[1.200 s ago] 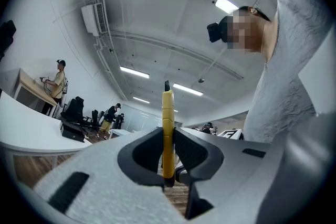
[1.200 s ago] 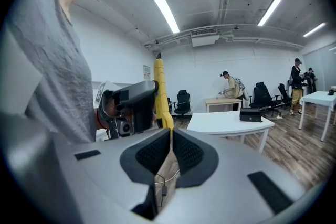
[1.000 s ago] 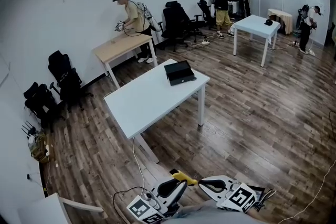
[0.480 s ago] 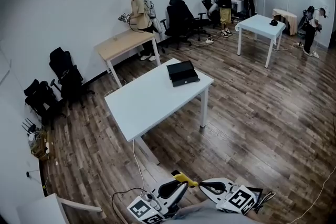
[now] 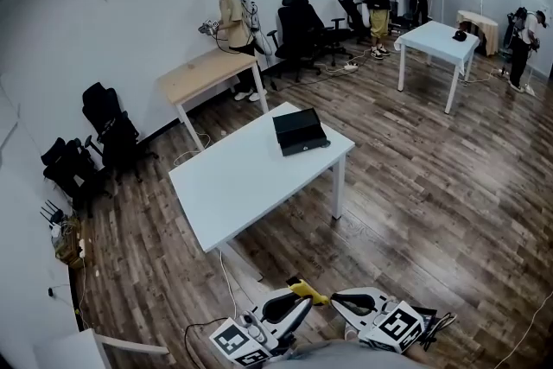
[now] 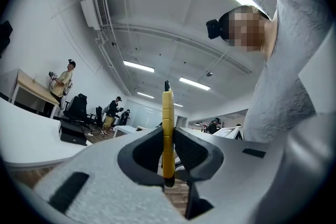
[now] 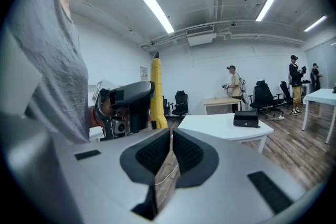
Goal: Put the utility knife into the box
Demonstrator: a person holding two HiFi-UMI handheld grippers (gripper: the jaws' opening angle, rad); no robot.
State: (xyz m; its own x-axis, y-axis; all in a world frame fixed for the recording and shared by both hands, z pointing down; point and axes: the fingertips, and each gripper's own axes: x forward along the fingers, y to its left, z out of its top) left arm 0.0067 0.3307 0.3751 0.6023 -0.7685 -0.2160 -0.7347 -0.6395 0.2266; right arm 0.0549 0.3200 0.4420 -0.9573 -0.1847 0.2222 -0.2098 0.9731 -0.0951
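The yellow utility knife (image 5: 305, 290) is low in the head view, clamped in my left gripper (image 5: 296, 302). In the left gripper view the knife (image 6: 167, 123) stands upright between the shut jaws, its tip pointing up. My right gripper (image 5: 335, 301) is just right of it, shut on nothing. In the right gripper view its jaws (image 7: 170, 140) meet, and the knife (image 7: 156, 93) shows beyond them. The black box (image 5: 299, 131) lies on the far right end of the white table (image 5: 233, 177), well away from both grippers.
A wooden desk (image 5: 199, 74) with a person at it stands by the back wall, next to black office chairs (image 5: 302, 28). A second white table (image 5: 440, 41) is at the far right with people around it. More chairs (image 5: 102, 134) line the left wall. Cables trail on the wood floor.
The head view has shifted a little, so the white table and box sit slightly lower and to the right. Both grippers hold the same pose, and the knife stays in the left one.
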